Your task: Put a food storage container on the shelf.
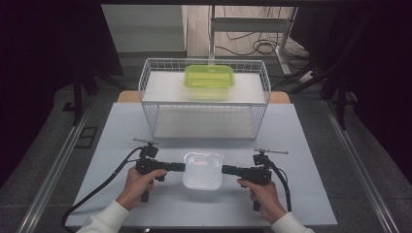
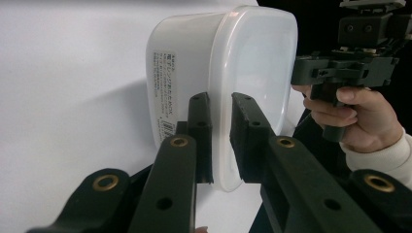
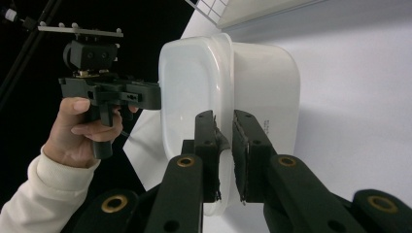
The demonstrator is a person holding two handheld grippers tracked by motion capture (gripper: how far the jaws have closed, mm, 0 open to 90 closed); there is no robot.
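A: So, what is sitting on the pale table?

B: A translucent white plastic container with rounded corners and a lidded rim is resting at the near middle, before a white wire basket holding a green tub.

A: What are the grippers doing?

B: Each is pinching the rim, the left gripper and right gripper coming in from opposite sides.

A: How is it likely handling?

B: Probably light, smooth and slightly flexible; gripping both rims looks steadiest.
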